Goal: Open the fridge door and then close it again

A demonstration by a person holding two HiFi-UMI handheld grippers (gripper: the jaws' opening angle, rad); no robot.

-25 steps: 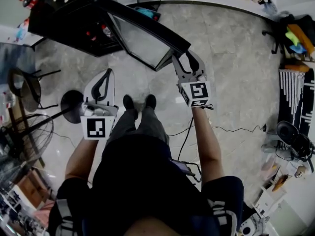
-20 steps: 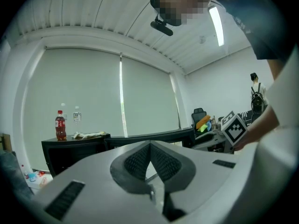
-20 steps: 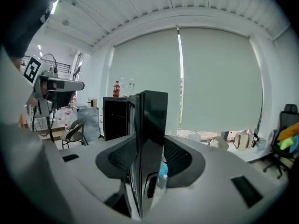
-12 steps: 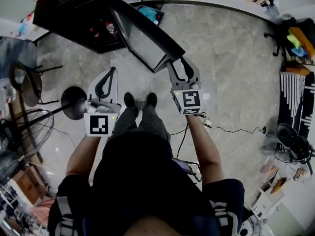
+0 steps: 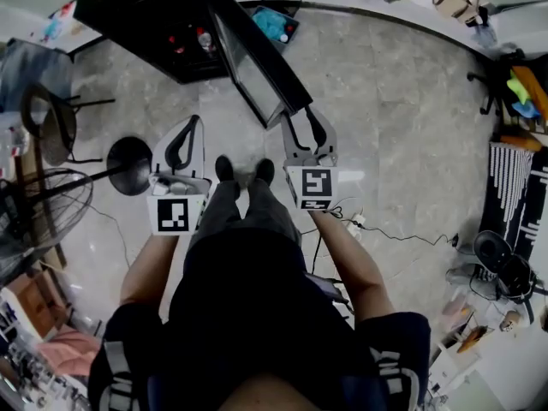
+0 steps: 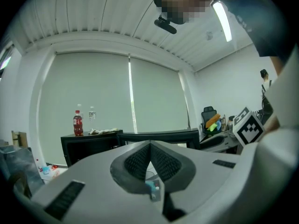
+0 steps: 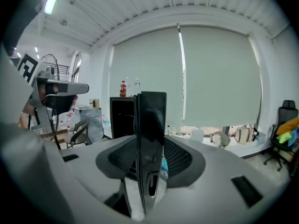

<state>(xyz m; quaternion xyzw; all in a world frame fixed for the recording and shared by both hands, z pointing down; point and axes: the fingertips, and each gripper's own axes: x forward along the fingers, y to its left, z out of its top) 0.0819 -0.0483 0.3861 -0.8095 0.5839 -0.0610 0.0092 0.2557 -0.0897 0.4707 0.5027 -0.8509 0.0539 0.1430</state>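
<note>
My right claw is clamping the free edge of the fridge door, which is standing wide open from the black fridge. My left claw is hanging closed and empty, apart from the door.

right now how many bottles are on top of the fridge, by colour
red bottle: 1
clear bottle: 1
total on the fridge: 2
</note>
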